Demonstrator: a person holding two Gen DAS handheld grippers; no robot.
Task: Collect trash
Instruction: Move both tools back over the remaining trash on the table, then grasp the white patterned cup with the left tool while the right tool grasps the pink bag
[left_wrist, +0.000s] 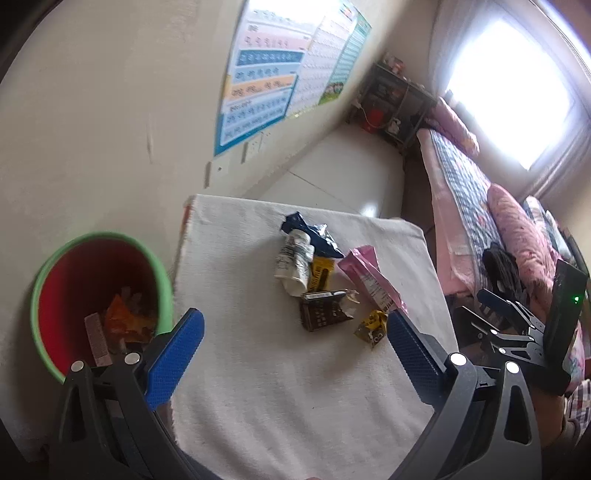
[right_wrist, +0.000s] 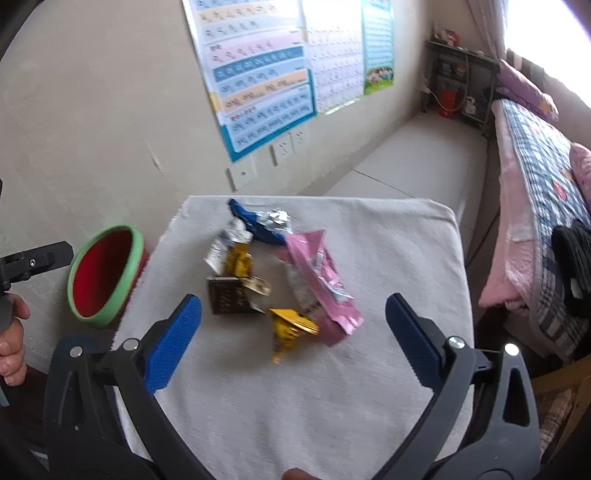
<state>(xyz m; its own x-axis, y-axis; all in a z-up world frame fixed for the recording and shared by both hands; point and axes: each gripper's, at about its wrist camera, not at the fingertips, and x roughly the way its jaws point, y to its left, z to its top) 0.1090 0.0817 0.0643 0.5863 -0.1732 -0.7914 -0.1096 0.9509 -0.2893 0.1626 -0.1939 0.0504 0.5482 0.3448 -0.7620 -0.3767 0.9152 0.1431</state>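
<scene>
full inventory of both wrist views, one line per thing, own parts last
table: 1, white cloth cover, centre
bin: 1, green rim, red inside, left of the table, some trash already in it
blue wrapper: 1, blue and silver, far end of the pile
white wrapper: 1, white, printed, crumpled, beside the blue one
dark packet: 1, brown-black, torn open, near side of the pile
pink packet: 1, pink, right side of the pile
yellow wrapper: 1, yellow, nearest the grippers
posters: several, on the wall
bed: 1, checked and pink bedding, right
shelf: 1, dark, far corner
left gripper: open, empty, above the table
right gripper: open, empty, above the pile
hand: 1, holds the left gripper's handle
</scene>
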